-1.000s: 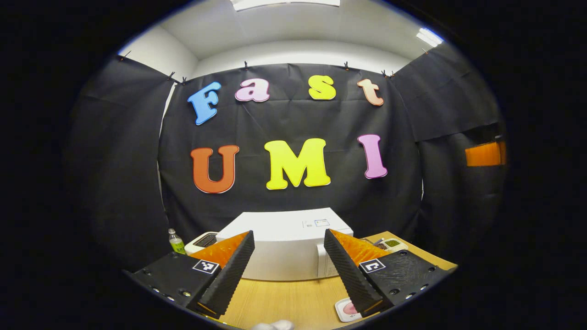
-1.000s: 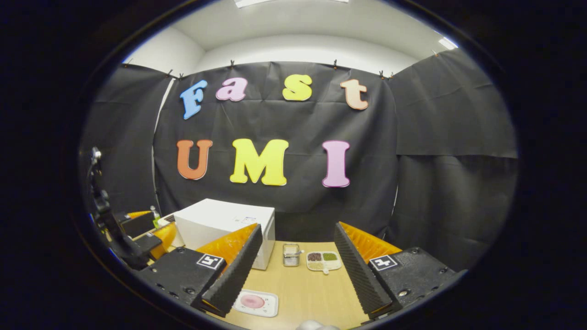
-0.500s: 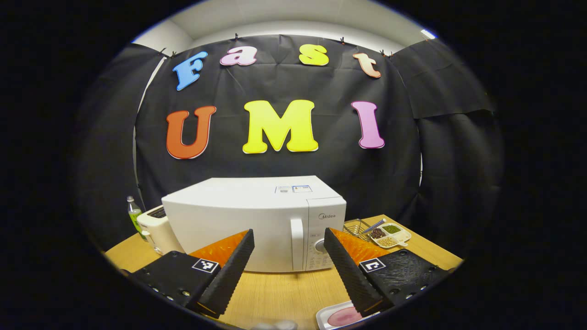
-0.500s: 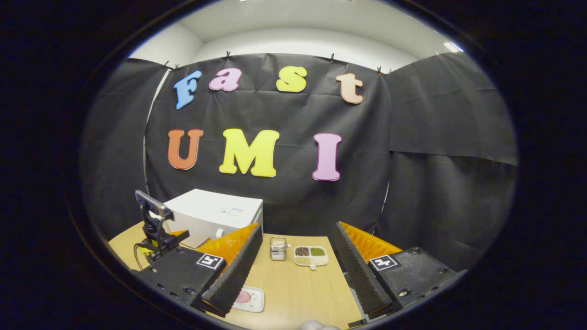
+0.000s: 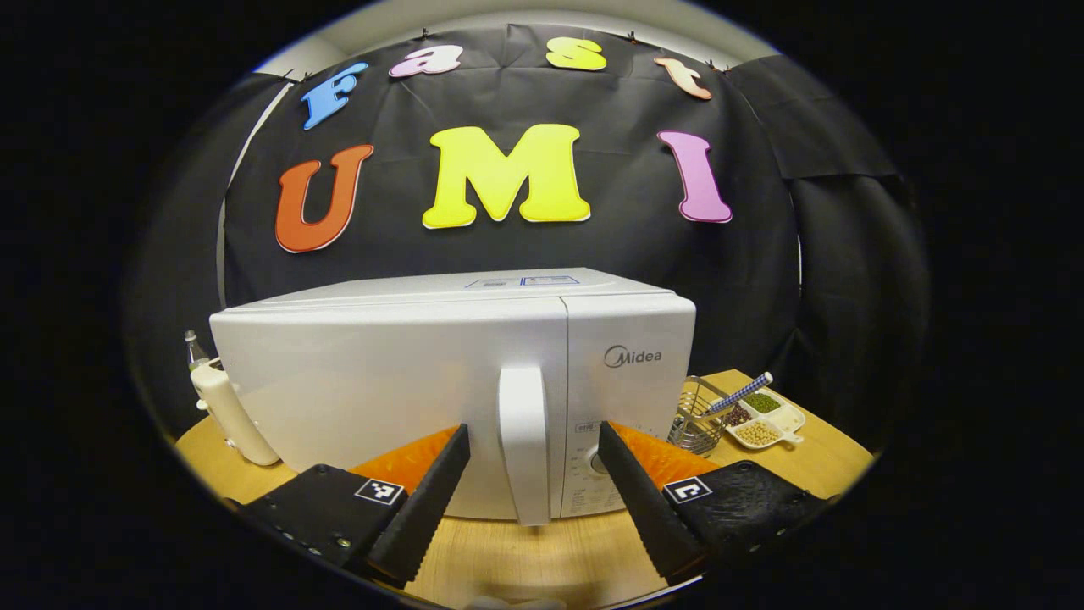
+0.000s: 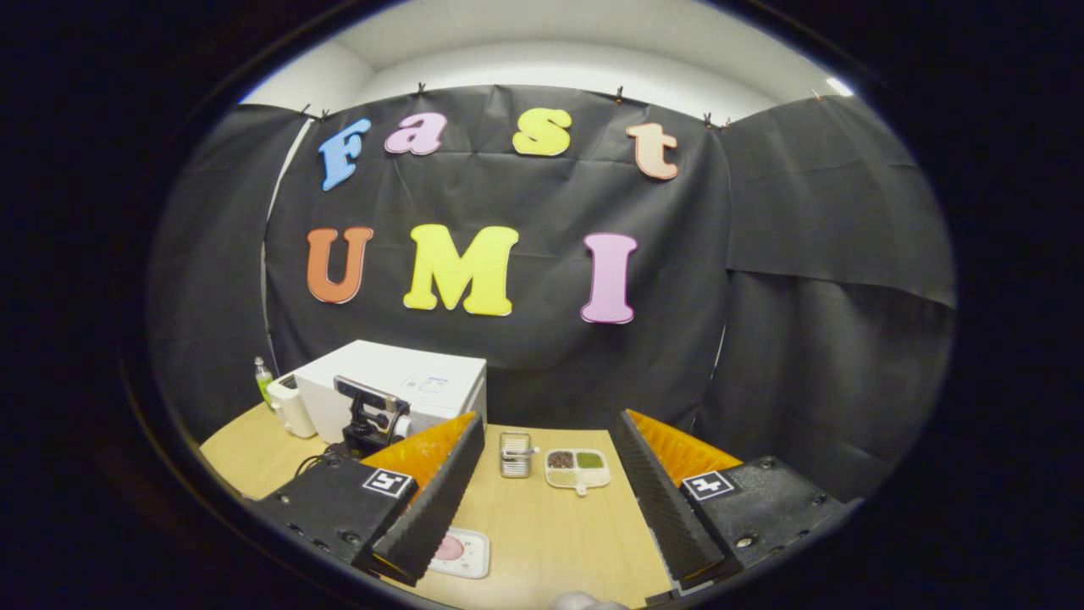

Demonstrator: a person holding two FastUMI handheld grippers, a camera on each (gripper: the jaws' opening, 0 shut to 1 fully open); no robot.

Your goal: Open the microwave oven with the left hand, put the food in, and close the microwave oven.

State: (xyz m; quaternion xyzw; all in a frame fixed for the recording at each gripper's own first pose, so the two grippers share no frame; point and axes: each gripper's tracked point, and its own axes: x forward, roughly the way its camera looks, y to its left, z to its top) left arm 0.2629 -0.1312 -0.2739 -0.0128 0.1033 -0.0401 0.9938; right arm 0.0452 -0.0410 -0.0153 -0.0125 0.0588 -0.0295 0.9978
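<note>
In the left gripper view, the left gripper (image 5: 531, 496) has its jaws spread wide apart, holding nothing. The white vertical door handle (image 5: 523, 440) of the microwave oven (image 5: 398, 381) stands between the two jaws, a little beyond their tips; whether either jaw touches it cannot be told. The oven door is shut.

Half a second ago the oven sat farther off and smaller in this view, with the handle well beyond the jaws; the left gripper has come in close to it. The plate of food that showed by the right jaw then has dropped from this view.

The oven is a white box with a plain door across most of its front, a control panel with a round knob (image 5: 600, 463) to the right of the handle, and a sticker on top. It stands on a light wooden desk (image 5: 517, 559).

In the right gripper view, the right gripper (image 6: 546, 500) also has its jaws wide apart and empty, above the desk. The food, a pink round on a white square plate (image 6: 460, 551), lies on the desk just beside the left-hand jaw's tip. Farther back stand a wire basket (image 6: 514, 453) and a divided dish of beans (image 6: 577, 468). The left gripper shows at the oven's front.
</note>
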